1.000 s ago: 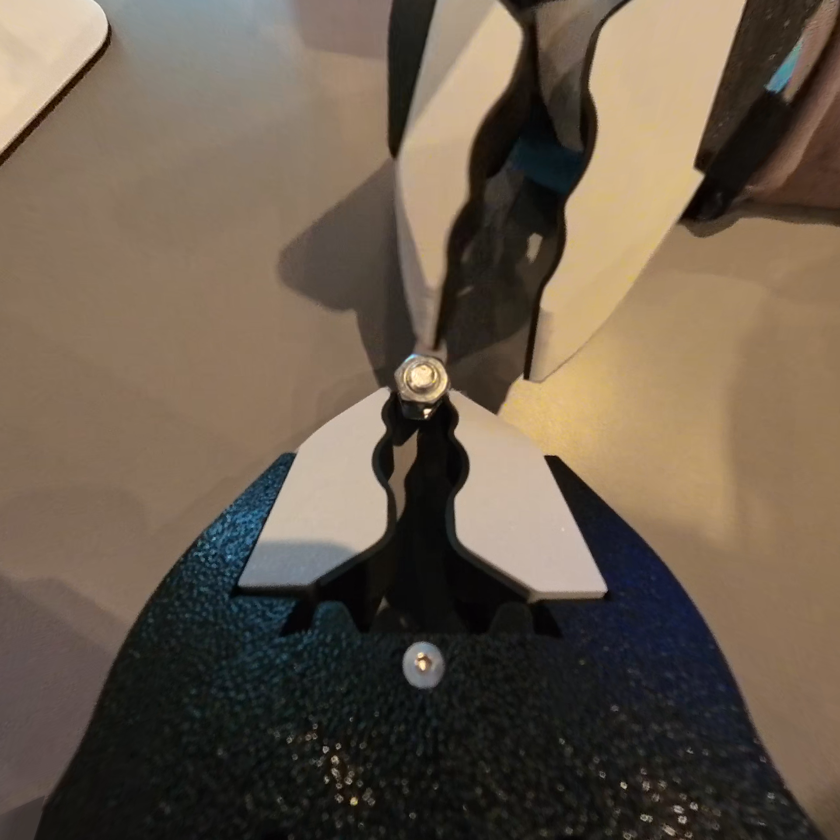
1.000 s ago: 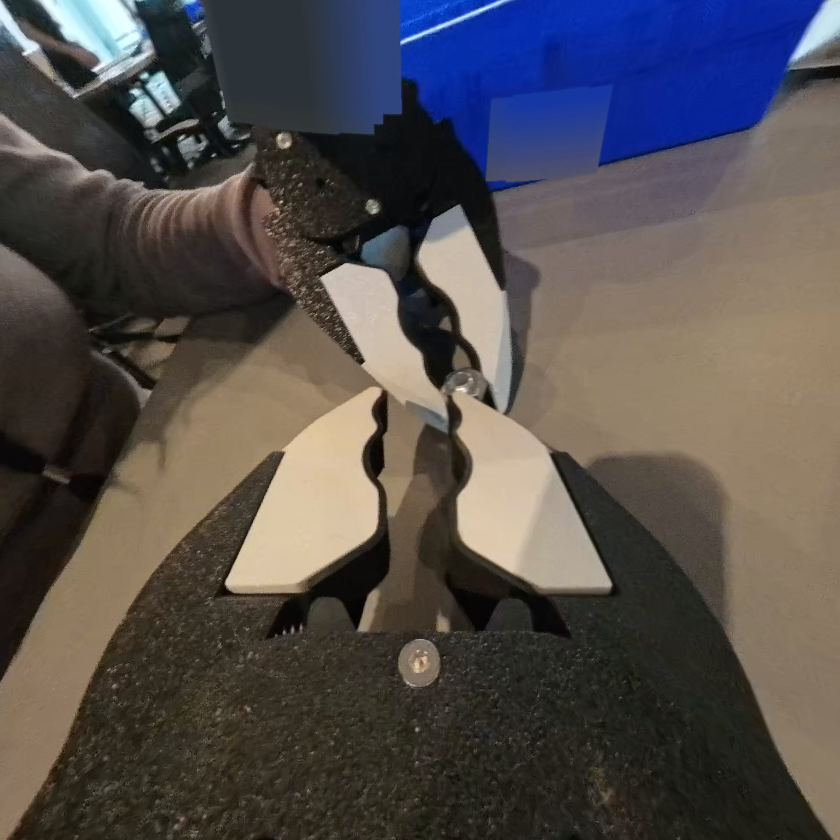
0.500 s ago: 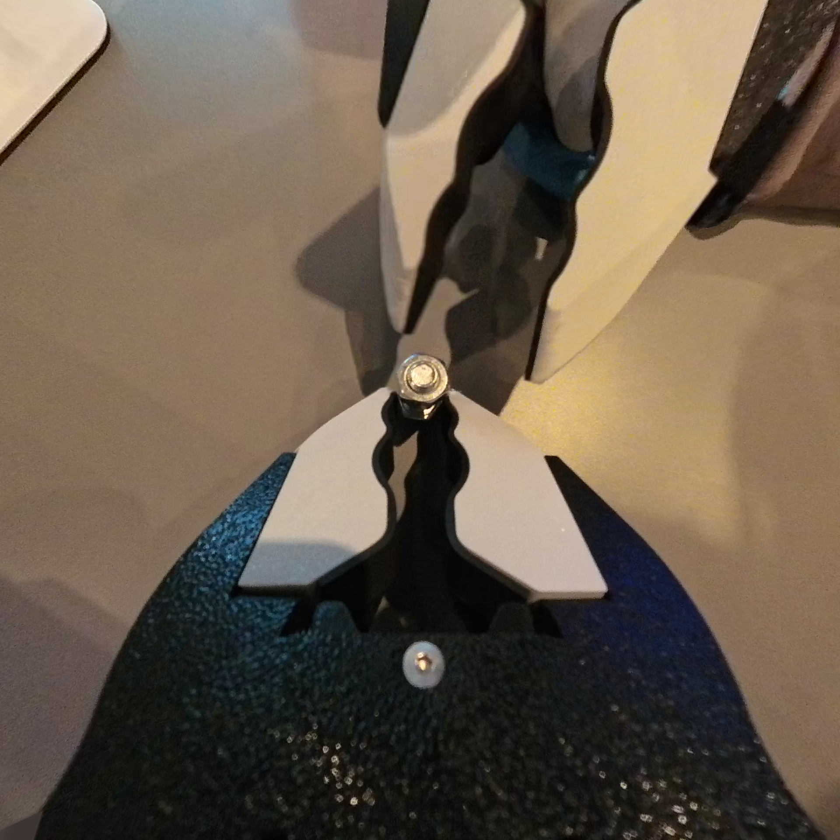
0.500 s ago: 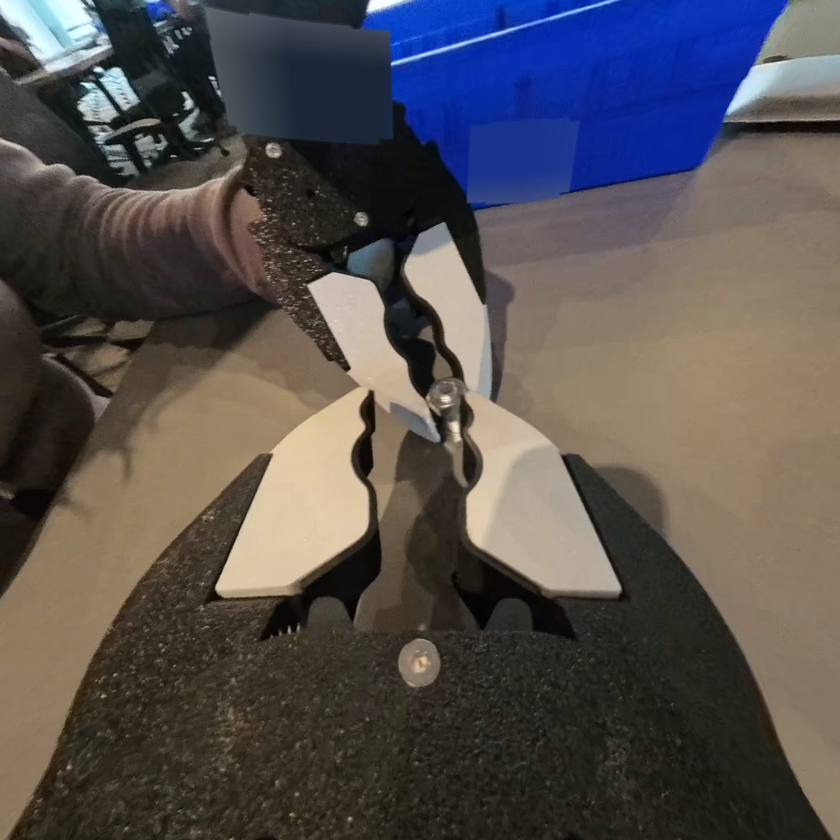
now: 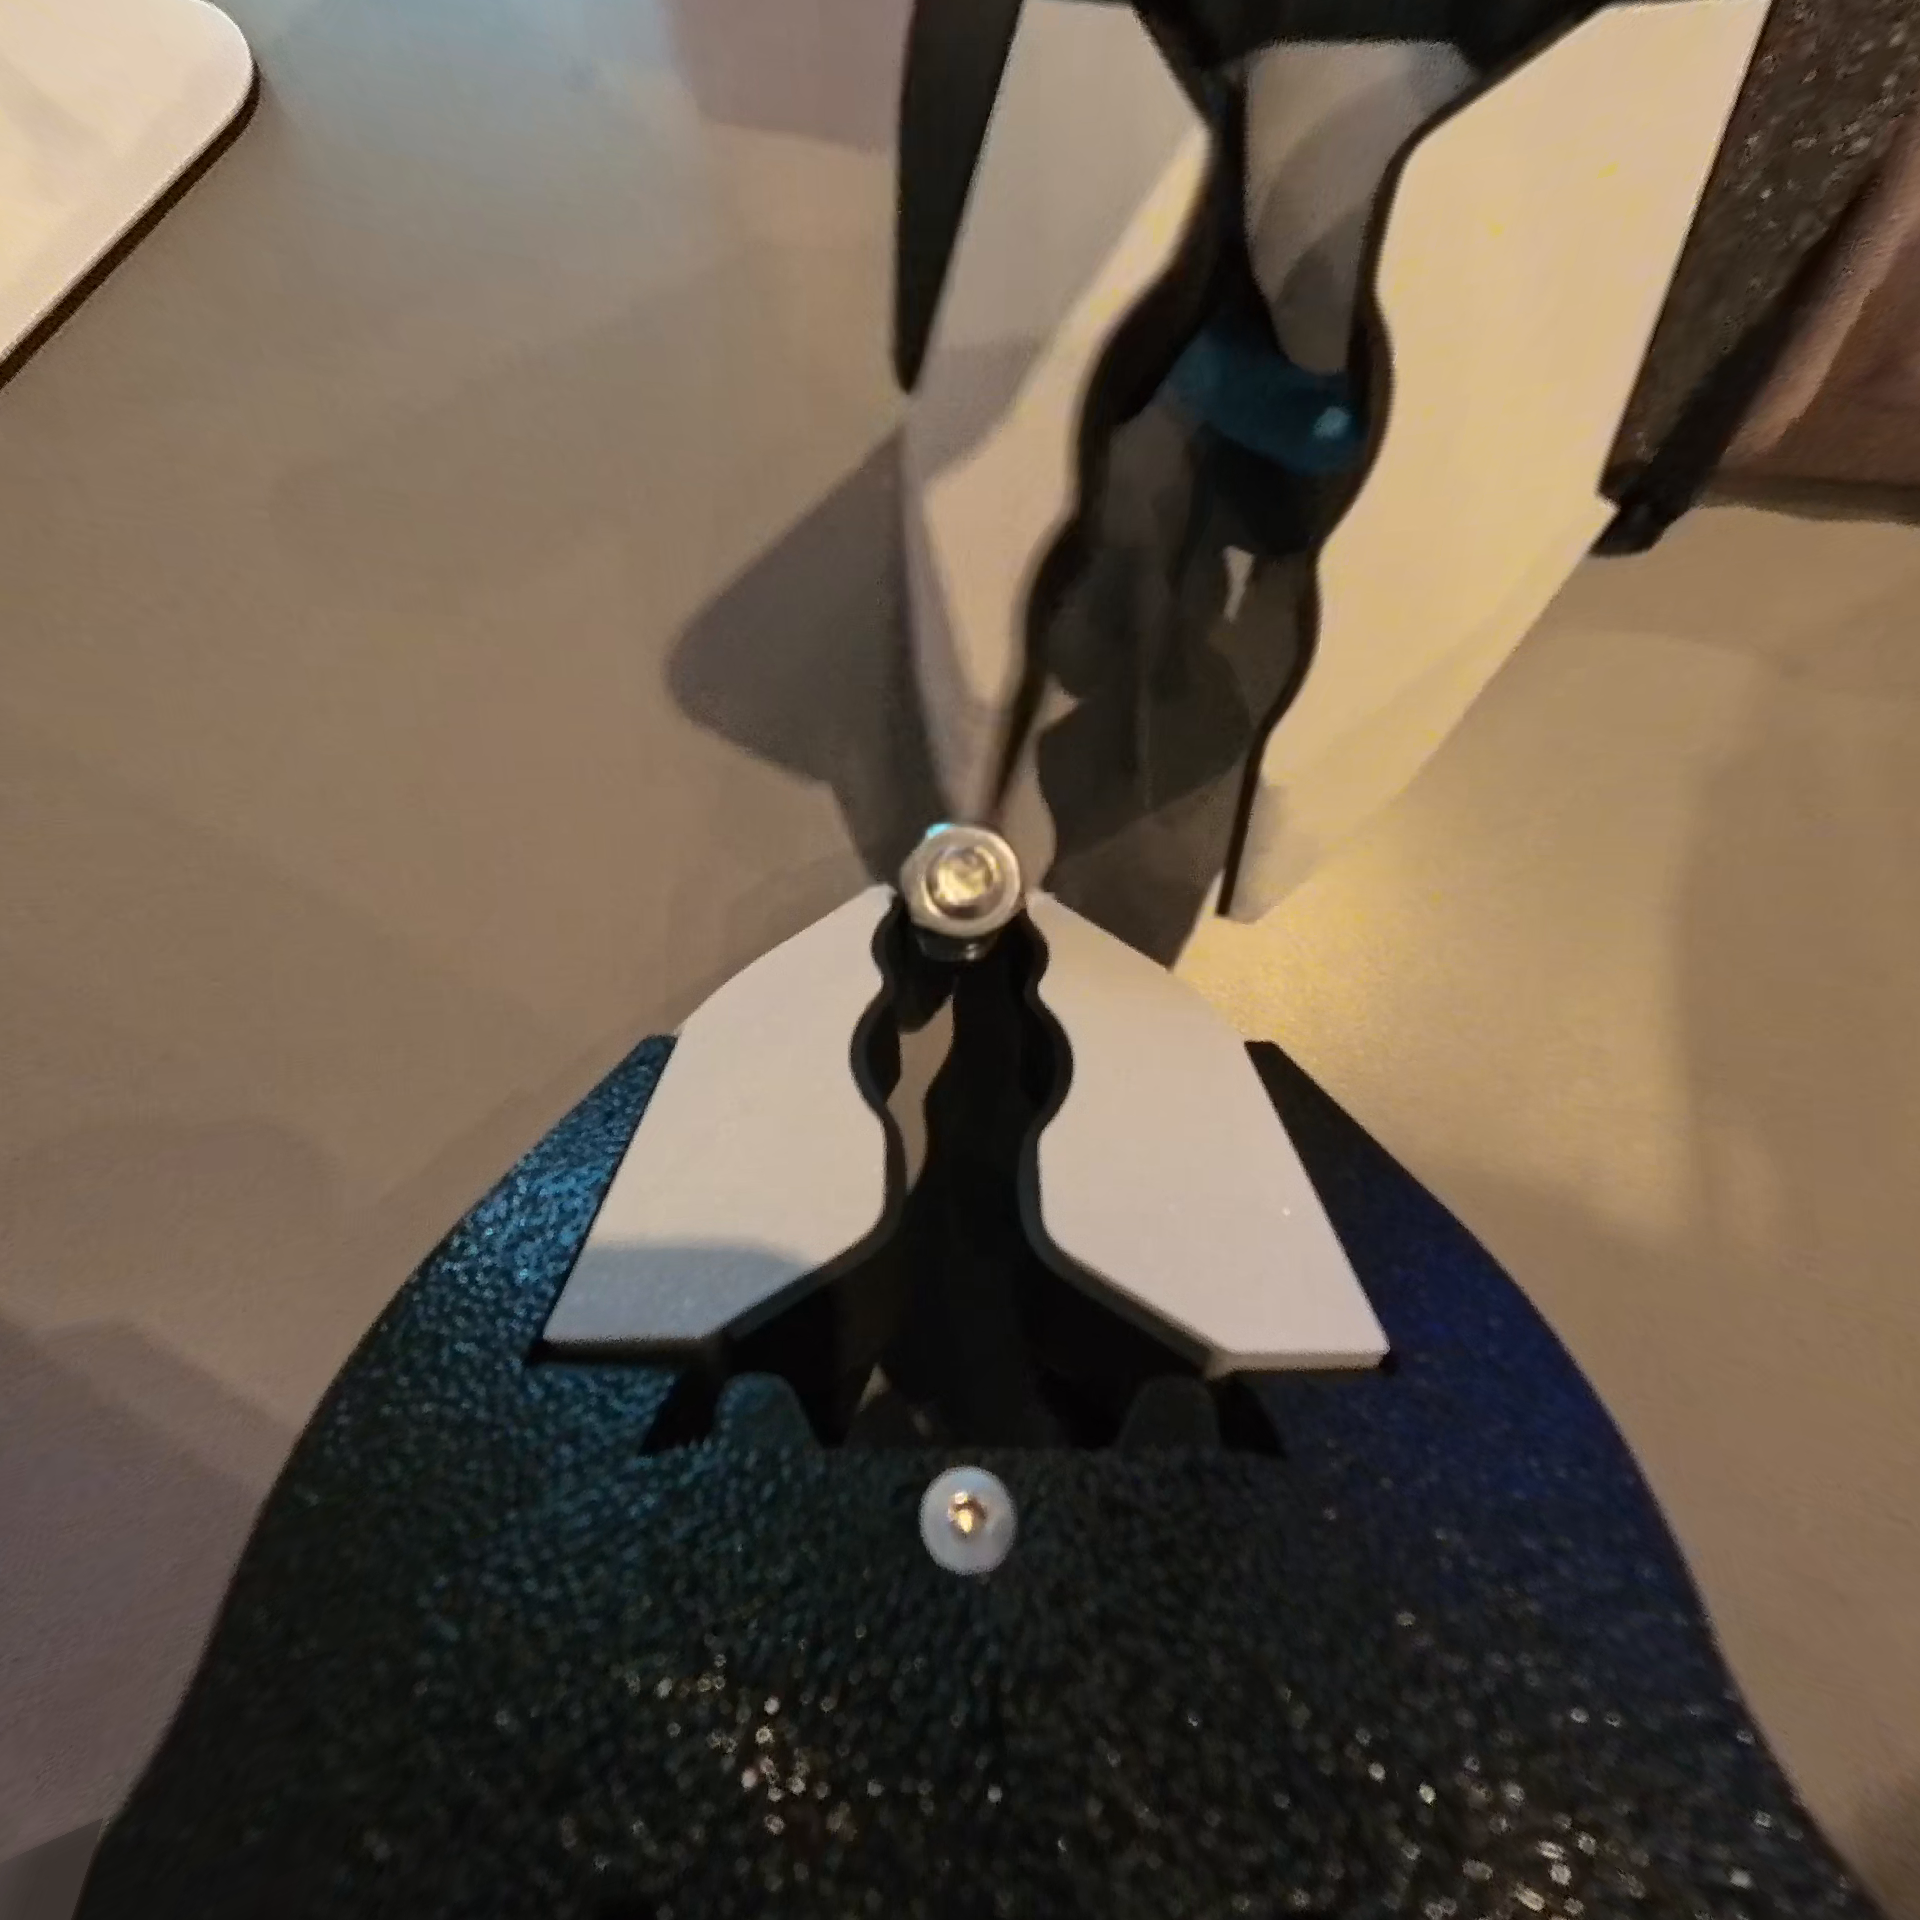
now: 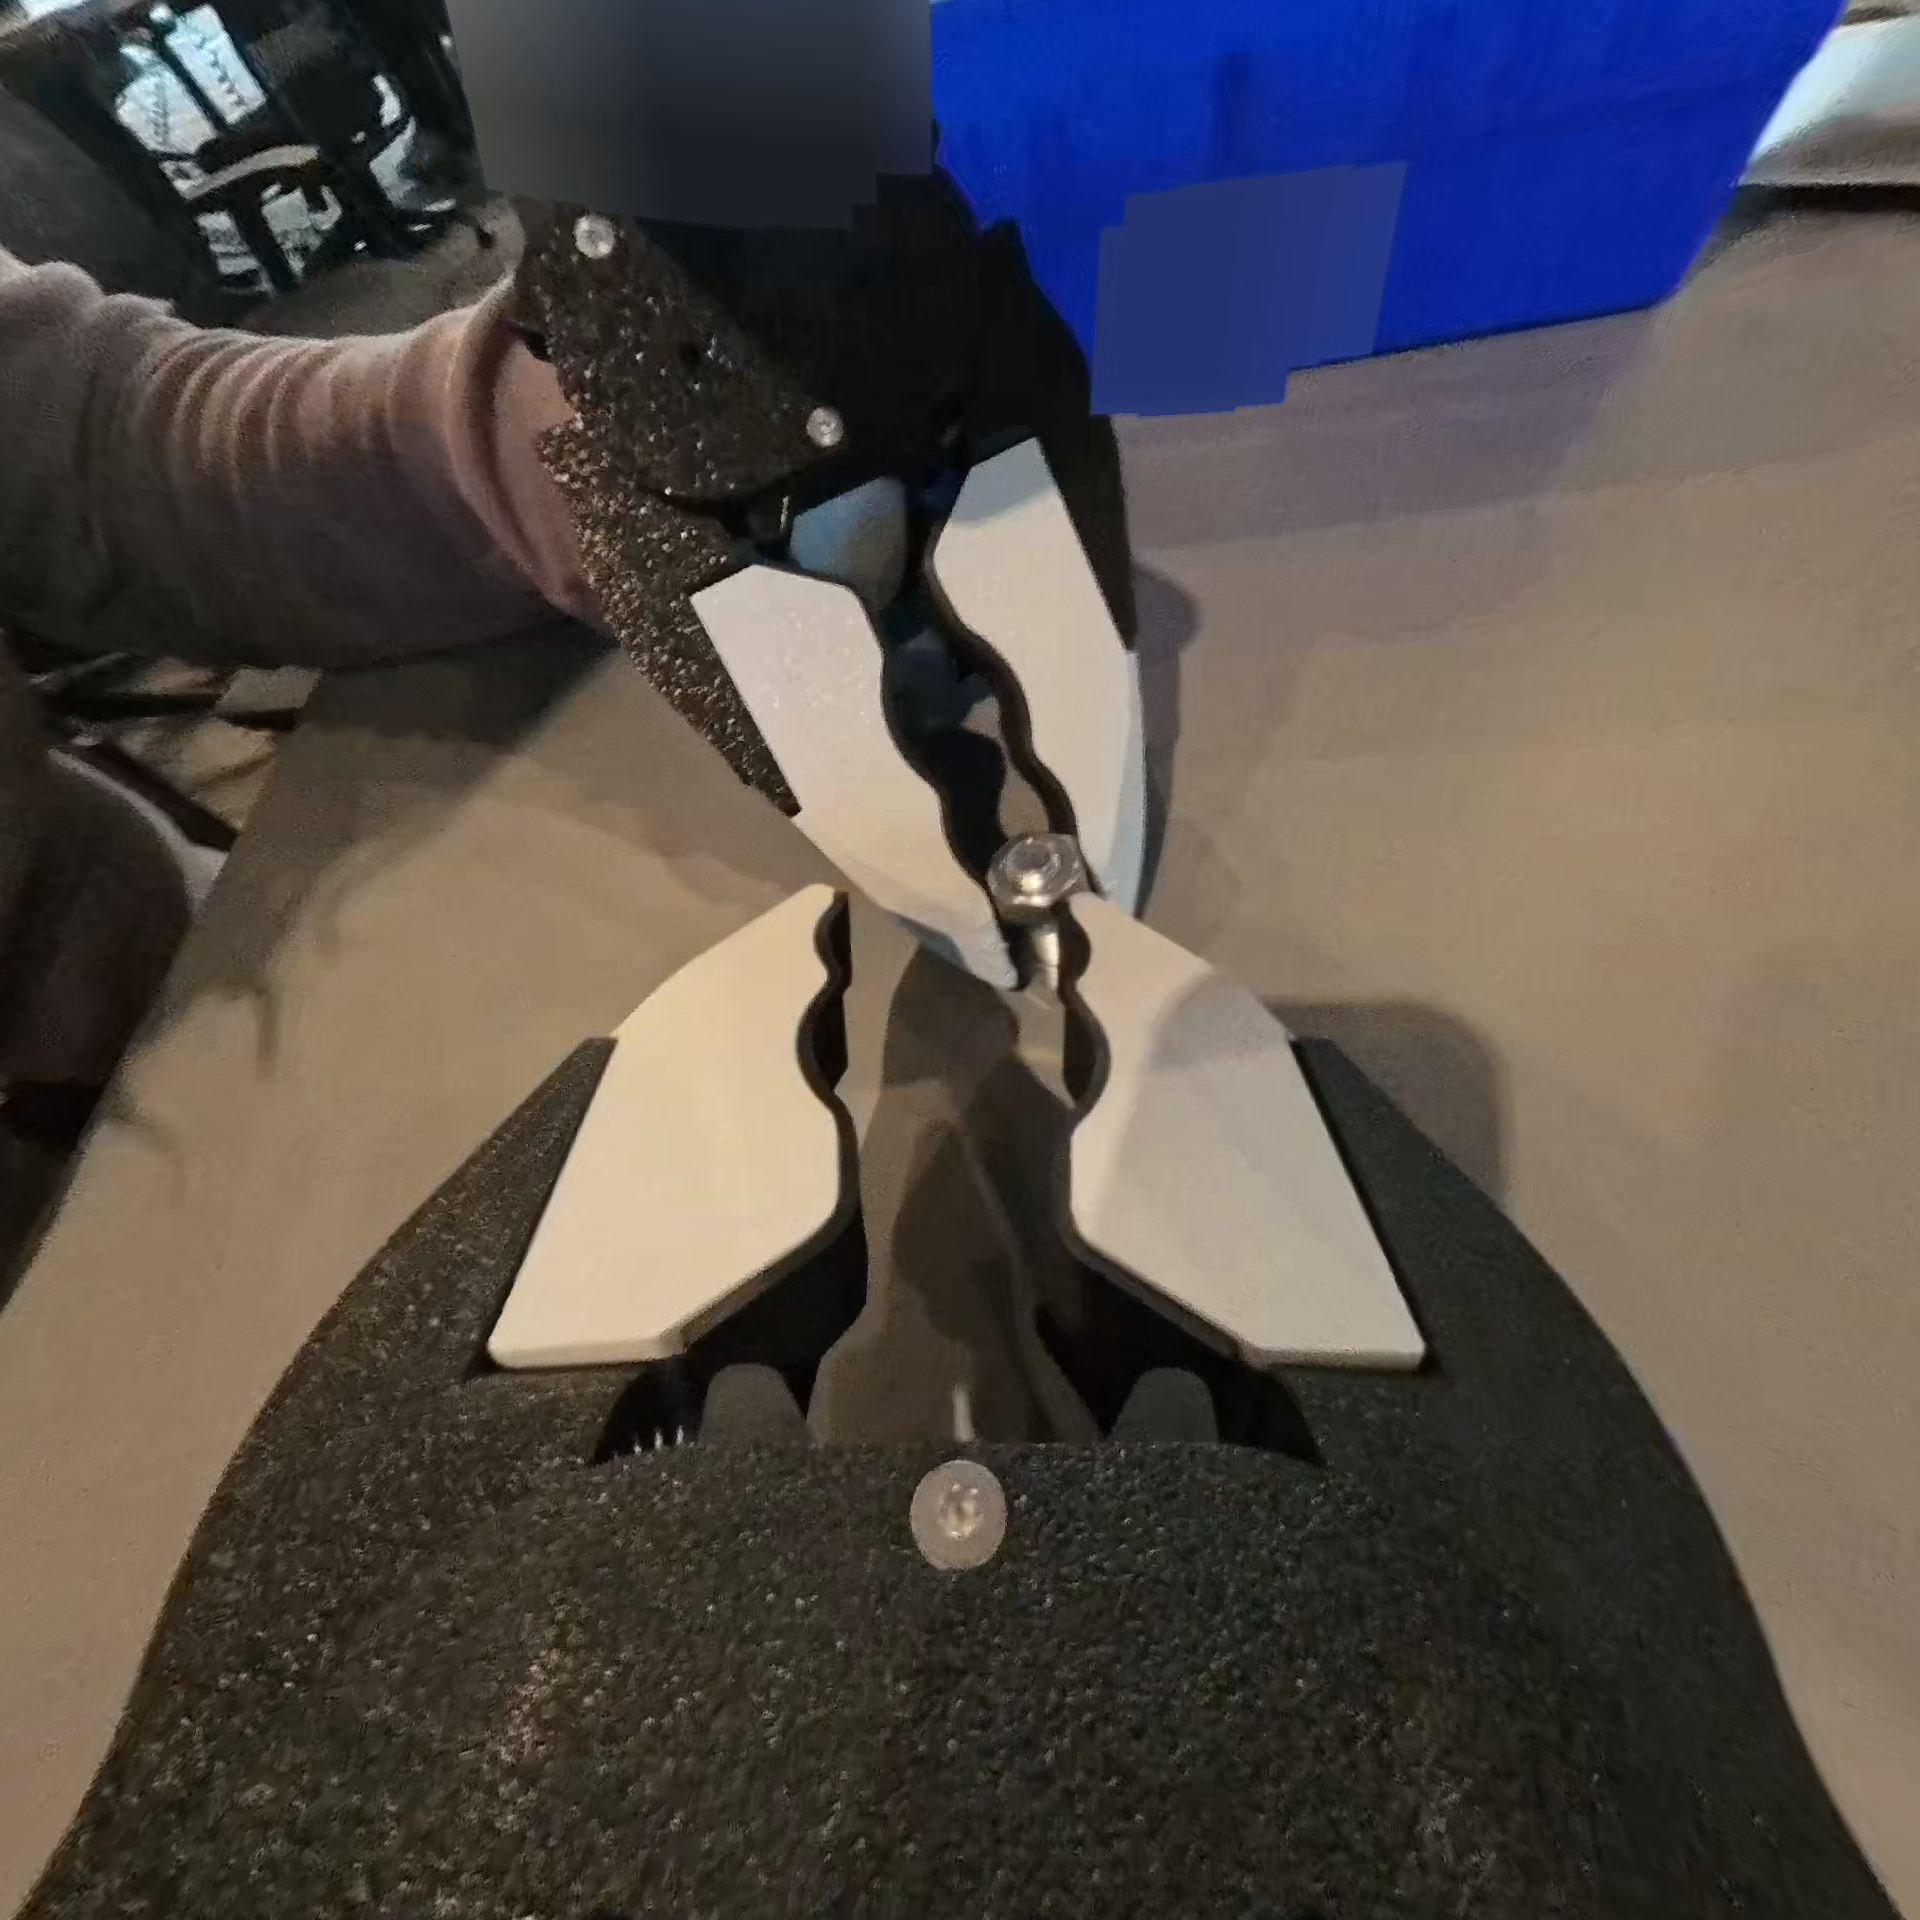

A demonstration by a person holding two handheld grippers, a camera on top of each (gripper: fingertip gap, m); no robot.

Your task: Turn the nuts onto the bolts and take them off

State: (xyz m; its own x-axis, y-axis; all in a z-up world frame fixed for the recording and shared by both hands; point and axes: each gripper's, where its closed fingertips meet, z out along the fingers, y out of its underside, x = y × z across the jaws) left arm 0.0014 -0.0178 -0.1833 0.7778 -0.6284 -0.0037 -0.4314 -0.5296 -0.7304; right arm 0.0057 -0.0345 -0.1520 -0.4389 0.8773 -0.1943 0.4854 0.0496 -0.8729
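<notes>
Between the left gripper's [image 5: 961,914] closed tips sits the bolt [image 5: 958,883], clamped, its socket head facing that camera. Beyond the bolt, the right gripper [image 6: 951,914] stands parted, one fingertip [image 5: 961,800] just touching the head. Judging by this, the right claw is re-gripping between turns; a hex nut [image 6: 1034,864] shows on the bolt. Next it should close squarely on the nut. Around the bolt the grey table [image 5: 364,623] offers room; crossing tips look tight.

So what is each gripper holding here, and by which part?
The left gripper pinches the bolt just under its nut-capped end, at the tips of its jaws. The right gripper is open and holds nothing.
</notes>
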